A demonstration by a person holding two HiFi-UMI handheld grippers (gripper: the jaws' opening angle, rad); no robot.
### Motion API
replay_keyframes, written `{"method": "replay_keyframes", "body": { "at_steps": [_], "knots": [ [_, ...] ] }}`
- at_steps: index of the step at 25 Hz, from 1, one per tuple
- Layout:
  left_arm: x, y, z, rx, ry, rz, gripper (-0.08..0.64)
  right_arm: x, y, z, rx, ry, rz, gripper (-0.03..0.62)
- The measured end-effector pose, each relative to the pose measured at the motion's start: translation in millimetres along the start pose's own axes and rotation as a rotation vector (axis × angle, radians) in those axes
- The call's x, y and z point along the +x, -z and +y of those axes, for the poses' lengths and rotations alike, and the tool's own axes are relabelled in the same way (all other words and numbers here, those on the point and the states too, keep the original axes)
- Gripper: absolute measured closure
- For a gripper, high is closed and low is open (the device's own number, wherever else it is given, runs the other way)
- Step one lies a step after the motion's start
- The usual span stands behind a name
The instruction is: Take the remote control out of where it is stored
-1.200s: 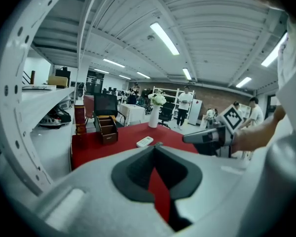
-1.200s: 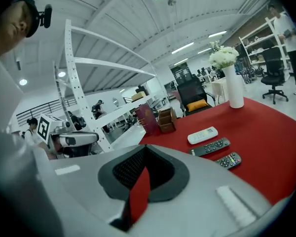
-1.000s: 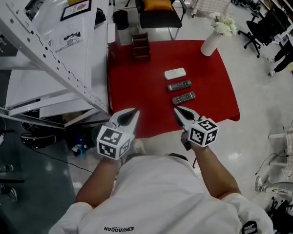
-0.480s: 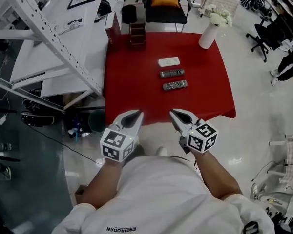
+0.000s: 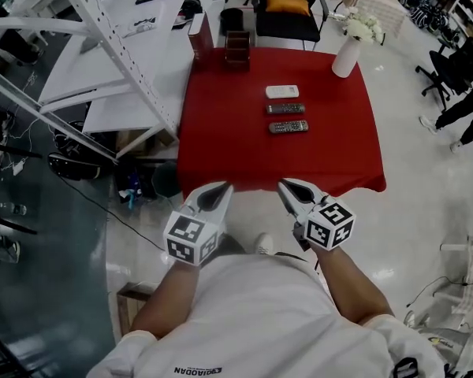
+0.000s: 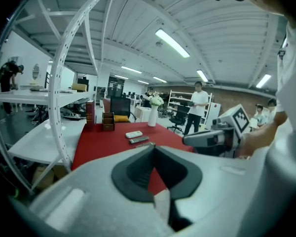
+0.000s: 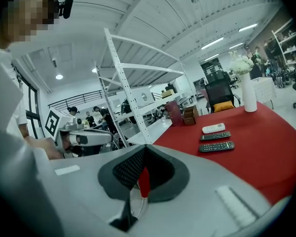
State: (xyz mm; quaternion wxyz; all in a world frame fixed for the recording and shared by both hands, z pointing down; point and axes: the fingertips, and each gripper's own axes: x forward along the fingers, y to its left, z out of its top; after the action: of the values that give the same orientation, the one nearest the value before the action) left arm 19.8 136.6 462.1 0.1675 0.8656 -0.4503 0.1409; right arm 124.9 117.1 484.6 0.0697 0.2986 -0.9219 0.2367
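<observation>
Nearest the person, the left gripper [image 5: 220, 188] and right gripper [image 5: 288, 186] hang short of the red table [image 5: 213, 140], both closed on nothing, apparently idle because three remote controls [image 5: 285, 109] lie out mid-cloth, well clear of the wooden holder [image 5: 237, 50] at the far edge.

The tablecloth [image 5: 221, 132] is red, the far remote [image 5: 281, 91] white, the two nearer remotes [image 5: 286, 109] dark grey, the vase [image 5: 346, 57] white.

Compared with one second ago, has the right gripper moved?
Yes. The right gripper has pulled back from the remotes toward the near edge of the red table.
</observation>
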Motion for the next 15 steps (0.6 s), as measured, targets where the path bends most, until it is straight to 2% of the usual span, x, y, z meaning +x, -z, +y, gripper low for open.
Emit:
{"method": "replay_keyframes", "body": {
  "at_steps": [4,15],
  "knots": [
    [-10,0,3,0.005,0.003,0.000,0.558,1,-4,13,-0.020,0.010,-0.010,0.589],
    [-35,-15,34,0.057,0.071,-0.002,0.558,30,-15,50,-0.040,0.066,-0.030,0.589]
  ]
}}
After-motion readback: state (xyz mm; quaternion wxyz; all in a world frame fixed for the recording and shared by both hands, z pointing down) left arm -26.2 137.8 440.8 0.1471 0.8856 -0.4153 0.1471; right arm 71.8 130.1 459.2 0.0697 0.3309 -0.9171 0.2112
